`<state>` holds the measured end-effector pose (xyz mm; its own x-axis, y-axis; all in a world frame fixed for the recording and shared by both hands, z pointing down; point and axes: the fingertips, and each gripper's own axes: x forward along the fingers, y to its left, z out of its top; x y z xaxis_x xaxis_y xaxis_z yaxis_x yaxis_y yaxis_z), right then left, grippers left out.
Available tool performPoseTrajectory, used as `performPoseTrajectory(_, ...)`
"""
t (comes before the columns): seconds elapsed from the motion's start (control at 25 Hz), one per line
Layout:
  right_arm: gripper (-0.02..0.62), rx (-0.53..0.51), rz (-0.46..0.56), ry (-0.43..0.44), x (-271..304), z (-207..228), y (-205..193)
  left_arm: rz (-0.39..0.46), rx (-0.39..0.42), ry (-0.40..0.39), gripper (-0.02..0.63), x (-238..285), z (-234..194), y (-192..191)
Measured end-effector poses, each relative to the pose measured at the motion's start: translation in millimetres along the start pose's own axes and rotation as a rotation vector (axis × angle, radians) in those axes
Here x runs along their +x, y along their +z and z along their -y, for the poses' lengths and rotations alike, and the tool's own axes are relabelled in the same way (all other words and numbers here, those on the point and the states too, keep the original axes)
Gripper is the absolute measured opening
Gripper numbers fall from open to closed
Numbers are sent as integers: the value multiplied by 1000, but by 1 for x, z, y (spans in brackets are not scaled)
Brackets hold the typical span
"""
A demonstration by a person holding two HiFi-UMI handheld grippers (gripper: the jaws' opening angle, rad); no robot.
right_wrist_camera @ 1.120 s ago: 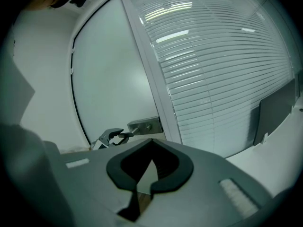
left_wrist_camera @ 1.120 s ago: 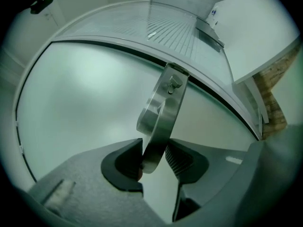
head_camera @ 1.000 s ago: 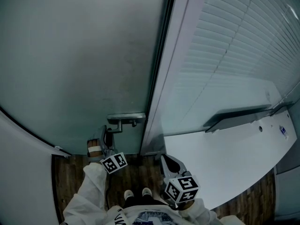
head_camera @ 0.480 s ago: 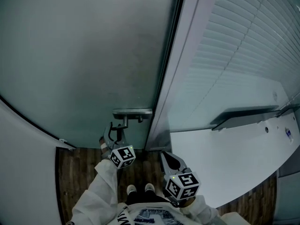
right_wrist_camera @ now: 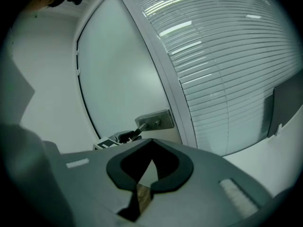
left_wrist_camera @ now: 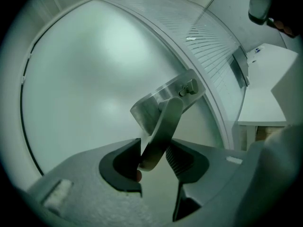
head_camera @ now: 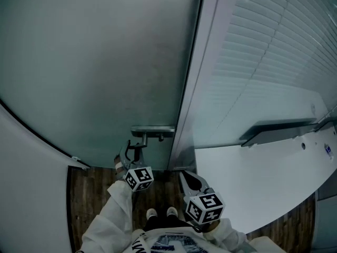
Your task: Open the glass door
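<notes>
A frosted glass door [head_camera: 105, 62] fills the left of the head view. Its metal lock plate [head_camera: 152, 130] sits at the door's right edge, and a lever handle [head_camera: 138, 151] hangs down from it. My left gripper [head_camera: 128, 154] is shut on that lever. In the left gripper view the handle [left_wrist_camera: 165, 122] slants between the two pads of the left gripper [left_wrist_camera: 155, 148], which press on its lower end. My right gripper [head_camera: 188, 179] hovers lower right, near the door frame, shut and empty. The right gripper view shows its jaws [right_wrist_camera: 151, 141] touching, with the plate [right_wrist_camera: 154, 122] beyond.
A pale door frame [head_camera: 195, 88] runs up the door's right edge. Right of it is a glass wall with slatted blinds [head_camera: 274, 46] and a white counter [head_camera: 253, 188]. A white wall [head_camera: 26, 183] stands at left. Below lie a wooden floor [head_camera: 84, 199] and the person's shoes [head_camera: 160, 213].
My left gripper has rolled while gripping the lever, and its marker cube has swung to the right and a little up. The right gripper has stayed where it was.
</notes>
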<state>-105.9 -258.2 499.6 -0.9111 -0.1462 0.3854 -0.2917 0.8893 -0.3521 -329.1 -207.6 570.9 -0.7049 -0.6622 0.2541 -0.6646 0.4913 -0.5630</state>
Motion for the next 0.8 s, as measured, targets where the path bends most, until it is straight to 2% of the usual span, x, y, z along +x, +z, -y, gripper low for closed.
performPoseTrajectory(0.24, 3, 18, 7, -8, -8, 5, -2, -16, -3, -3, 158, -12, 0, -3)
performPoseTrajectory(0.52, 3, 31, 13, 6, -14, 5, -7, -61, 92, -26, 158, -24, 4, -8)
performPoseTrajectory(0.68, 3, 40, 17, 11, -18, 4, -8, -76, 81, -29, 158, -32, 1, -9)
performPoseTrajectory(0.8, 3, 44, 23, 14, -22, 4, -8, -89, 102, -36, 156, -38, -1, -8)
